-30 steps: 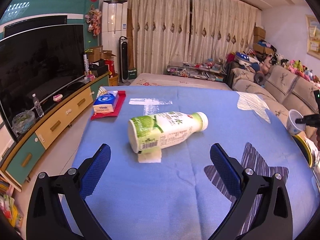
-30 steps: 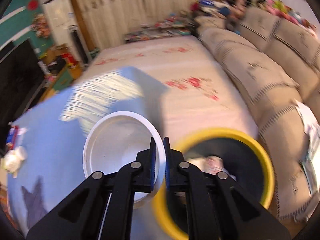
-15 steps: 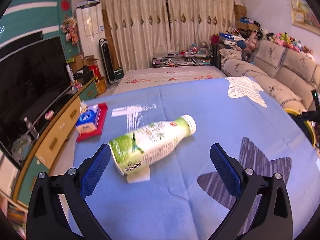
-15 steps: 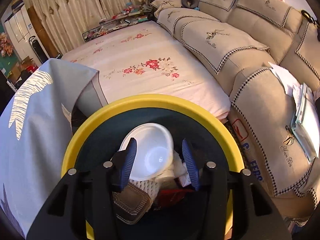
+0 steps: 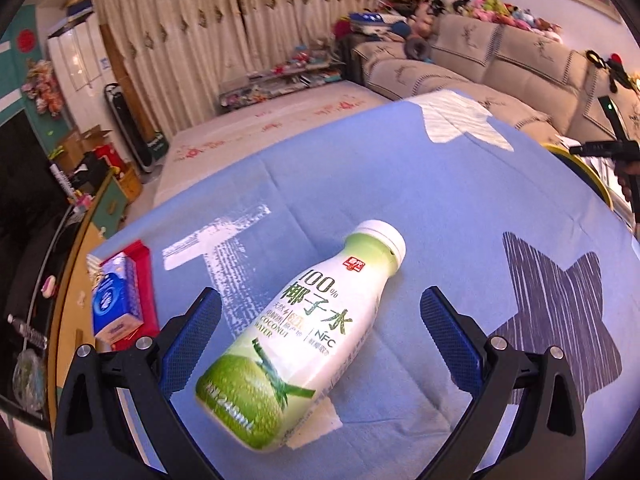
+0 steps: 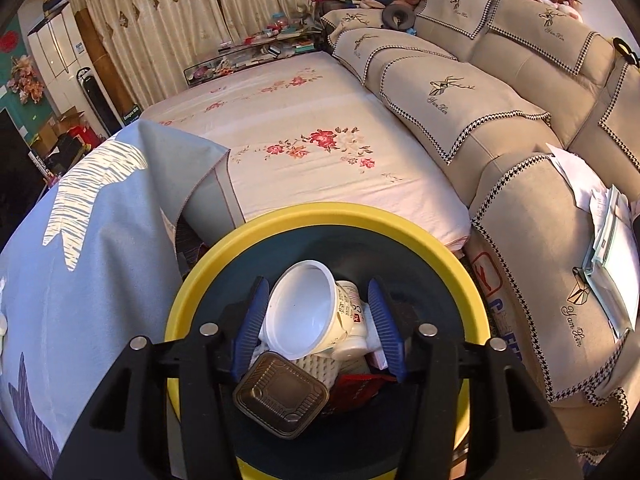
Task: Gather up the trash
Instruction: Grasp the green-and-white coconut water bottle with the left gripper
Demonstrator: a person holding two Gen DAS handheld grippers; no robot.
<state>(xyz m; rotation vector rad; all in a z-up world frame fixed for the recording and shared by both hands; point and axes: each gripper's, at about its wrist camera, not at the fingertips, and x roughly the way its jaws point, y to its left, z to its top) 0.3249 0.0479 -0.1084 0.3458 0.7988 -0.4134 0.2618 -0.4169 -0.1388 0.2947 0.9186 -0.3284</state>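
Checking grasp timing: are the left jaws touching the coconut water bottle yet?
Apart. The left wrist view shows blue cloth between the coconut water bottle and both pads of the left gripper.

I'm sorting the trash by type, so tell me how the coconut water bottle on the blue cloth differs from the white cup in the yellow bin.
The bottle is capped, with a green and white printed label; the cup is open-mouthed, its inside plain white. The bottle lies alone on the blue cloth; the cup rests tilted on other trash inside the bin. Both lie between open jaws, touched by neither.
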